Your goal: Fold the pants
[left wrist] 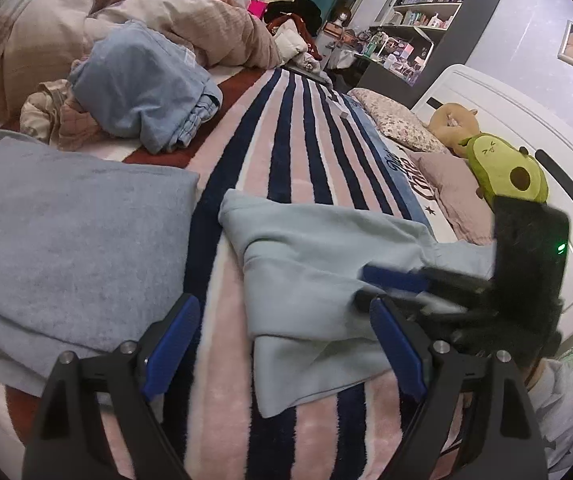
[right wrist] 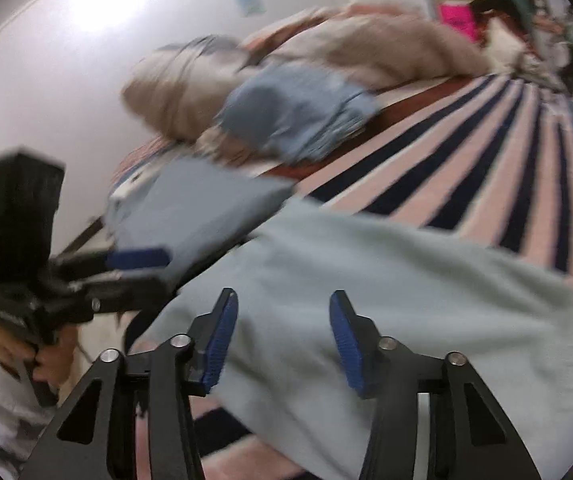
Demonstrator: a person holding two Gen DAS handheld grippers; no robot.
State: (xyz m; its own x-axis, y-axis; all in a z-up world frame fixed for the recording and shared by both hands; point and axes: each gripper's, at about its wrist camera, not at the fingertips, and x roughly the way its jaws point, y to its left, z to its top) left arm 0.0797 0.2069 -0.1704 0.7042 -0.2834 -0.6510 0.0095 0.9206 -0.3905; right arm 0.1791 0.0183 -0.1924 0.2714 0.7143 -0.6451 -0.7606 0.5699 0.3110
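Pale blue-green pants point(left wrist: 318, 280) lie loosely folded on the striped bed cover; they fill the lower middle of the right wrist view point(right wrist: 386, 280). My left gripper point(left wrist: 284, 312) is open and empty, hovering near the pants' left edge; it also shows at the left of the right wrist view point(right wrist: 142, 268). My right gripper point(right wrist: 282, 320) is open just above the pants. In the left wrist view it point(left wrist: 370, 284) reaches in from the right over the pants.
A folded grey-blue garment point(left wrist: 66, 240) lies left of the pants. A crumpled blue garment point(left wrist: 146, 88) and a beige duvet point(left wrist: 66, 28) sit farther back. Pillows point(left wrist: 402, 120), an avocado plush point(left wrist: 506, 168) and a white headboard point(left wrist: 526, 128) are at right. The pink and navy striped blanket point(left wrist: 286, 160) covers the bed.
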